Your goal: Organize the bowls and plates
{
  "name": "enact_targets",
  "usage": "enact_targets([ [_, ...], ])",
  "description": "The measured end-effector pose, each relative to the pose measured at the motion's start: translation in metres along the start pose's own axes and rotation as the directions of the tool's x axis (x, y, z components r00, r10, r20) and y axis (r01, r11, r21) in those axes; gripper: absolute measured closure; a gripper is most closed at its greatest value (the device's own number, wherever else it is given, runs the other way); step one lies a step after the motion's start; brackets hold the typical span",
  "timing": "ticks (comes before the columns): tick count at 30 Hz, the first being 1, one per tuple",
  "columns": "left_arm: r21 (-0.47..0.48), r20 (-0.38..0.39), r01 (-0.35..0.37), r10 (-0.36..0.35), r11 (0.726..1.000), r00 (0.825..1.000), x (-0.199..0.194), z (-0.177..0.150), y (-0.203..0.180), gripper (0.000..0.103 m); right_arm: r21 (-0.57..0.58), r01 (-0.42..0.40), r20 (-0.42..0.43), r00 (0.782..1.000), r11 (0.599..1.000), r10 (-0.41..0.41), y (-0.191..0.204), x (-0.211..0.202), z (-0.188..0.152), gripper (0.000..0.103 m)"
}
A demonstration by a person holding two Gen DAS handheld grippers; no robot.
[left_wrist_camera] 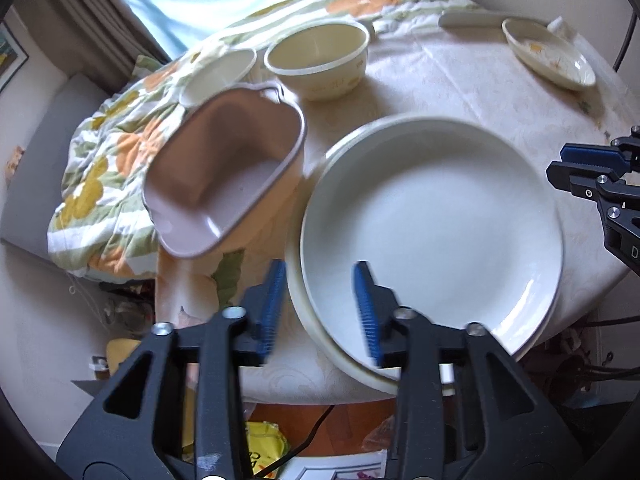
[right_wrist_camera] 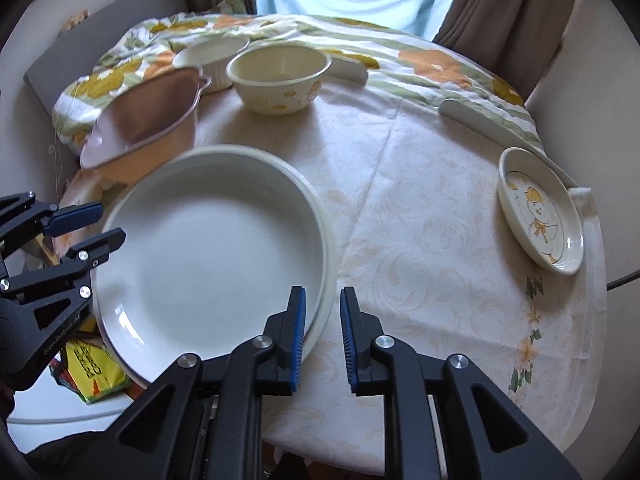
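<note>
Two white plates (right_wrist_camera: 212, 240) sit stacked at the table's (right_wrist_camera: 420, 240) near edge, flanked by the left gripper (left_wrist_camera: 320, 308) and right gripper (right_wrist_camera: 323, 336), both parted and empty, while bowls (right_wrist_camera: 280, 76) and a patterned dish (right_wrist_camera: 540, 208) remain scattered, unsorted.

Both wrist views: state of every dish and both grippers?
Left gripper: open, empty, astride the plates' near rim.
Right gripper: open, empty, at the plates' right rim.
White plates: stacked, top one empty.
Pink dish: upright, empty.
Cream bowl: upright, empty.
White ramekin: upright, contents hidden.
Duck plate: empty, apart at the table edge.
</note>
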State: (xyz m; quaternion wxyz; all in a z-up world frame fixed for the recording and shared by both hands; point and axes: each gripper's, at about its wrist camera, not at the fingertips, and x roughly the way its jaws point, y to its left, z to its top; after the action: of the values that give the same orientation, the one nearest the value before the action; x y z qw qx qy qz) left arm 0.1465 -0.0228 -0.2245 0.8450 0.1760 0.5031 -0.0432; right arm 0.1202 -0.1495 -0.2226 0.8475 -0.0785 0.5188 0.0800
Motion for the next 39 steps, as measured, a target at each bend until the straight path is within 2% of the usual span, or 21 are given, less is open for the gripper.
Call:
enact_targets([
  [1,-0.006,0.027,-0.001,0.002,1.0,1.0,-0.008,0.004,0.001,0.033,0.018,-0.005,0.015,1.0,1.0,0.004,-0.005,-0.006,0.001,0.087],
  [2,-0.01,0.058,-0.005,0.005,1.0,0.998,-0.017,0.008,0.002,0.014,0.039,-0.014,0.031,0.999,0.999,0.013,-0.011,-0.013,0.003,0.082],
  [4,-0.008,0.121,0.011,-0.01,1.0,0.993,-0.034,0.017,0.002,0.004,0.08,-0.021,0.061,0.998,0.997,0.016,-0.023,-0.028,0.003,0.043],
  [5,-0.004,0.143,0.035,-0.034,0.999,0.989,-0.04,0.022,0.001,0.004,0.108,-0.023,0.084,0.996,0.994,0.014,-0.03,-0.036,0.004,0.01],
  [6,0.003,0.163,0.069,-0.069,0.998,0.984,-0.048,0.03,0.001,0.004,0.132,-0.028,0.106,0.994,0.991,0.014,-0.037,-0.044,0.003,0.004],
  [9,0.033,0.221,0.151,-0.154,0.988,0.963,-0.066,0.056,-0.002,0.004,0.214,-0.008,0.151,0.988,0.977,-0.025,-0.062,-0.067,-0.001,0.004],
  [12,0.087,0.26,0.227,-0.242,0.97,0.935,-0.082,0.093,-0.008,0.004,0.33,0.008,0.187,0.979,0.944,-0.074,-0.092,-0.092,-0.006,0.004],
  [16,0.188,0.324,0.318,-0.364,0.929,0.873,-0.107,0.142,-0.026,0.004,0.445,-0.004,0.266,0.955,0.895,-0.128,-0.127,-0.128,-0.011,0.003],
  [17,0.205,0.328,0.333,-0.385,0.92,0.862,-0.11,0.153,-0.031,0.004,0.473,-0.016,0.291,0.947,0.881,-0.139,-0.136,-0.136,-0.013,0.002],
  [20,0.26,0.314,0.4,-0.469,0.879,0.826,-0.116,0.186,-0.052,0.003,0.522,-0.026,0.311,0.937,0.852,-0.162,-0.157,-0.153,-0.015,0.001],
  [22,0.302,0.282,0.452,-0.532,0.839,0.799,-0.114,0.208,-0.069,0.003,0.536,0.016,0.285,0.938,0.844,-0.199,-0.17,-0.158,-0.012,0.001],
  [23,0.317,0.262,0.474,-0.556,0.821,0.789,-0.111,0.22,-0.076,0.003,0.542,0.044,0.256,0.943,0.839,-0.215,-0.177,-0.157,-0.009,0.001],
  [25,0.335,0.227,0.517,-0.6,0.788,0.767,-0.105,0.241,-0.093,0.003,0.558,0.079,0.249,0.934,0.826,-0.258,-0.189,-0.156,-0.008,0.001],
  [27,0.343,0.19,0.55,-0.629,0.762,0.753,-0.097,0.261,-0.109,0.003,0.578,0.081,0.255,0.927,0.812,-0.274,-0.204,-0.151,-0.007,0.001],
  [29,0.34,0.161,0.56,-0.633,0.756,0.757,-0.083,0.279,-0.126,0.003,0.6,0.041,0.25,0.939,0.799,-0.236,-0.221,-0.135,-0.004,0.001],
  [32,0.309,0.068,0.585,-0.632,0.749,0.772,-0.042,0.302,-0.154,0.003,0.653,-0.028,0.225,0.961,0.757,-0.159,-0.244,-0.097,-0.008,0.001],
  [36,0.298,-0.047,0.561,-0.575,0.773,0.817,0.023,0.314,-0.191,0.003,0.712,-0.061,0.175,0.98,0.699,-0.093,-0.268,-0.043,-0.015,0.002],
  [37,0.295,-0.076,0.565,-0.57,0.771,0.818,0.04,0.316,-0.2,0.003,0.728,-0.066,0.165,0.983,0.683,-0.08,-0.274,-0.032,-0.018,0.003],
  [39,0.292,-0.121,0.568,-0.56,0.77,0.82,0.067,0.317,-0.212,0.004,0.762,-0.083,0.143,0.989,0.642,-0.042,-0.289,-0.007,-0.022,0.017],
])
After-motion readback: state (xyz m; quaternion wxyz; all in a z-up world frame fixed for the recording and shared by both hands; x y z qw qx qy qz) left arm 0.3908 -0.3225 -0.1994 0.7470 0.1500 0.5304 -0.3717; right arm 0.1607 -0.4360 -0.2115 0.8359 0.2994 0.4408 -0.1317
